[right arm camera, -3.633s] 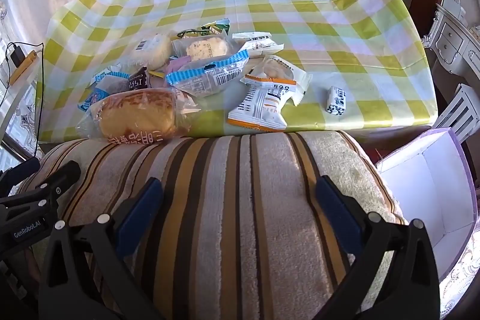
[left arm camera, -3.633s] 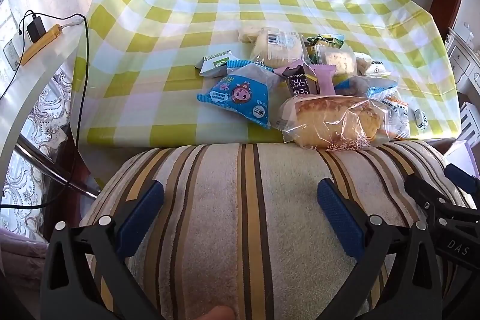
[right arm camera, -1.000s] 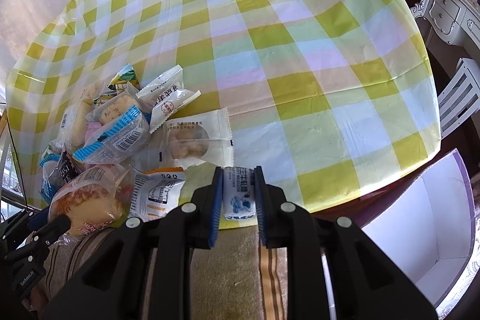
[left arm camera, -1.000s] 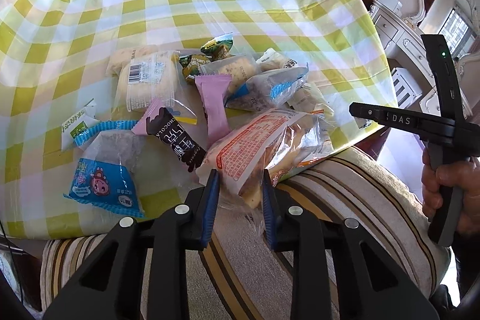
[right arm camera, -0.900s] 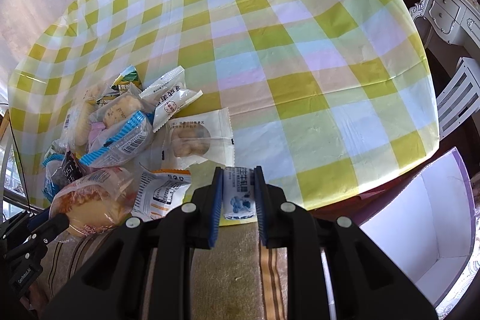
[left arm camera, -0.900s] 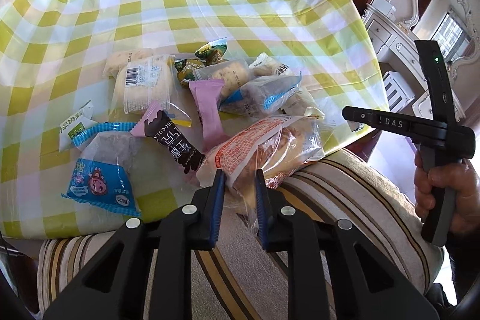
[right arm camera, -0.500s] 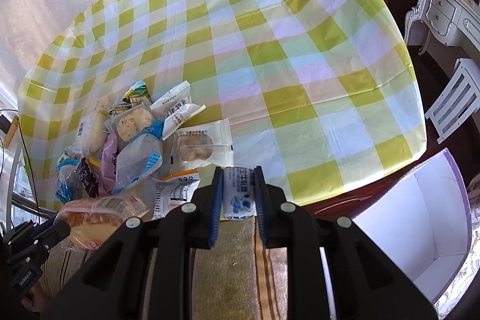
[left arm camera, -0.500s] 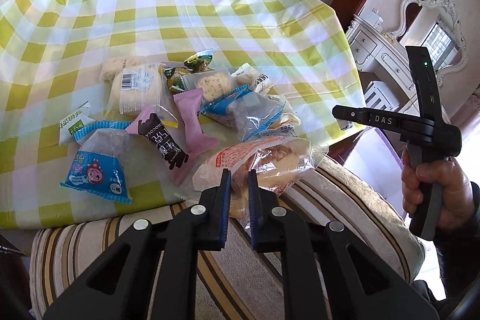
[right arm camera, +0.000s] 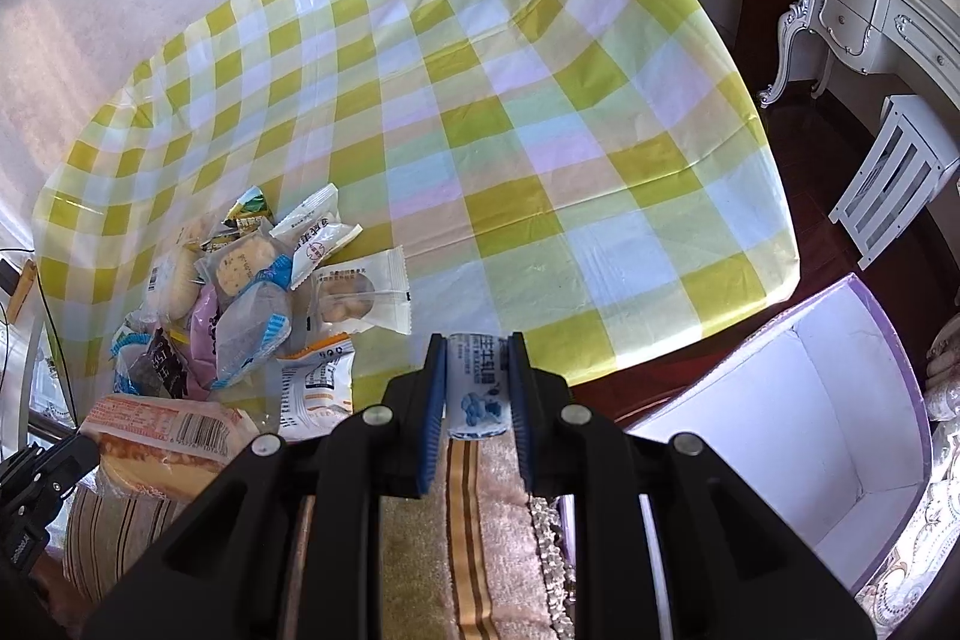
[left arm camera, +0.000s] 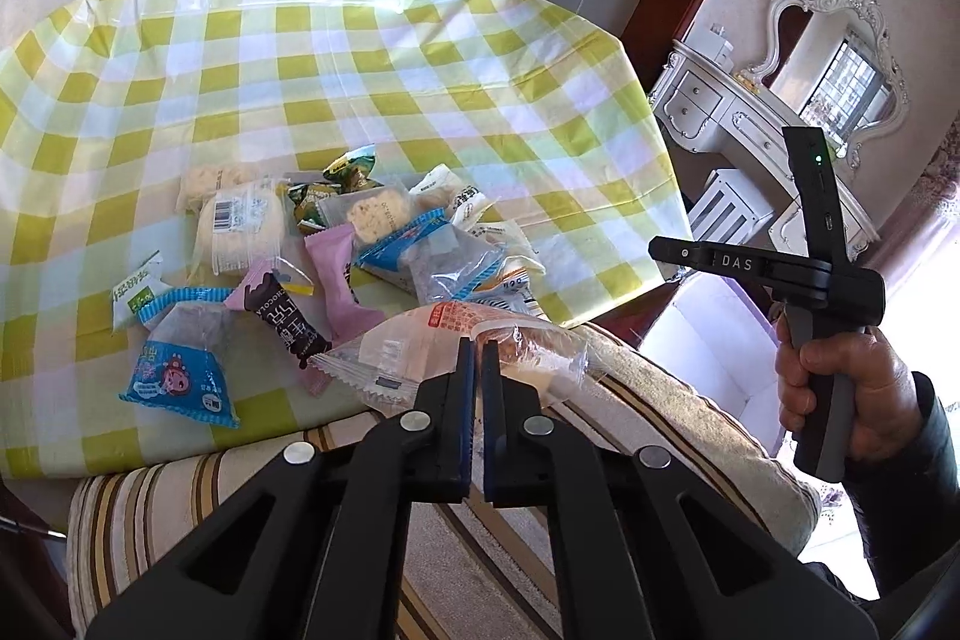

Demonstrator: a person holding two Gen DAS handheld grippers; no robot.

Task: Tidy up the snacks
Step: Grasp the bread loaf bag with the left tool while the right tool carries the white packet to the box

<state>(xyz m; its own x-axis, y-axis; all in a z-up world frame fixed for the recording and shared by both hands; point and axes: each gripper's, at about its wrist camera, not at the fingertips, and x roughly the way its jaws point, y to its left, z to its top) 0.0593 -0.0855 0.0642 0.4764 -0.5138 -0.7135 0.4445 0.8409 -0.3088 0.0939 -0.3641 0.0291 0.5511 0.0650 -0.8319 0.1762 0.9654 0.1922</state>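
I have two snacks in my grippers right now. My left gripper has just been closing, and its jaws now pinch the clear wrapper of the big bread bag, which hangs just past the near table edge, above the striped cushion. My right gripper is clamped on the small white milk candy pack; the pack stands long-ways between the jaws, along the way the gripper points. The white box with the purple rim sits open on the floor, low and to the right of the table, past the table corner. I think the snacks go in there. It lies to the right of my right gripper and close to it, so the right hand is the nearer one. The left hand has farther to go, and my right hand is in its way. Between the table edge and the box there is free room. The rest of the snack pile lies on the checked tablecloth, near the front edge.
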